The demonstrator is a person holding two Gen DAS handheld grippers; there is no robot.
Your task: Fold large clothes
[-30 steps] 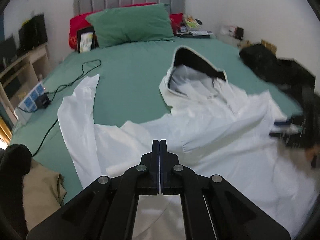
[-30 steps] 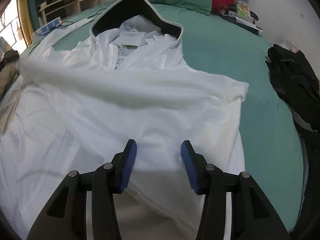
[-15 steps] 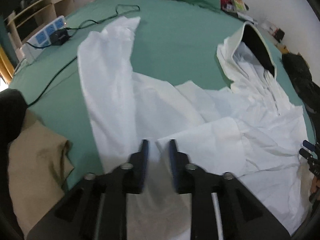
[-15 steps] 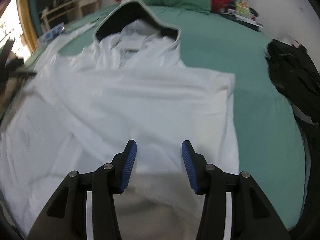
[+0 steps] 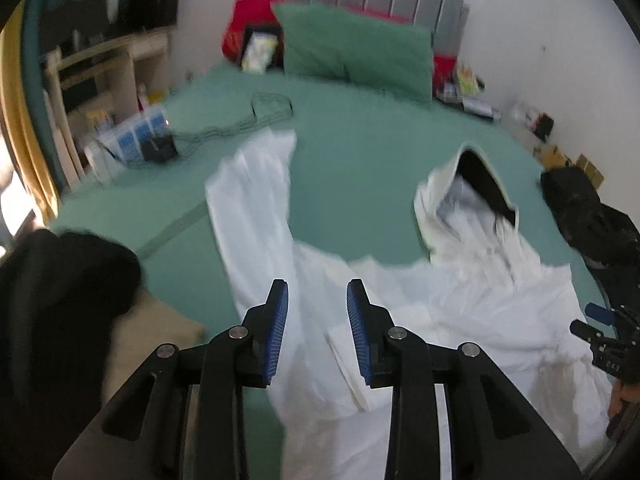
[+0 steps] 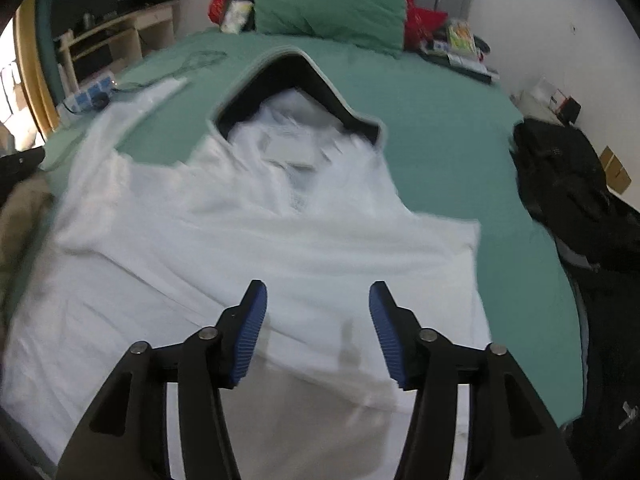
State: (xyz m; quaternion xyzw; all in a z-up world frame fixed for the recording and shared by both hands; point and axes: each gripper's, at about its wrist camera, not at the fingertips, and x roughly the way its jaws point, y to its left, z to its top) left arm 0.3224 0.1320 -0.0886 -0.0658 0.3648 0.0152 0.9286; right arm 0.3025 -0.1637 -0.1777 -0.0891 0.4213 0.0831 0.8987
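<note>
A white hooded garment (image 5: pixel 460 300) (image 6: pixel 240 248) lies spread on the green bed, its dark-lined hood (image 5: pixel 476 184) (image 6: pixel 296 80) pointing toward the pillows. One long sleeve (image 5: pixel 256 184) stretches out to the left over the sheet. The other side is folded across the body. My left gripper (image 5: pixel 317 292) hovers over the base of that sleeve. Its jaws are opening and nothing is between the blue pads. My right gripper (image 6: pixel 318 292) hangs above the body of the garment, jaws also opening, with only cloth far below them.
The green sheet (image 5: pixel 360 140) runs to a green pillow (image 5: pixel 352 52) and red cushions at the headboard. A black garment (image 5: pixel 580 208) (image 6: pixel 560 184) lies at the right edge. Beige cloth (image 5: pixel 152 340) and black cloth sit at the left. A power strip (image 5: pixel 132 140) with cable lies far left.
The left gripper was shut and has opened, drawing back toward the outstretched sleeve. The right gripper has risen and spread its jaws wider. The garment lies flatter, with the right side folded in.
</note>
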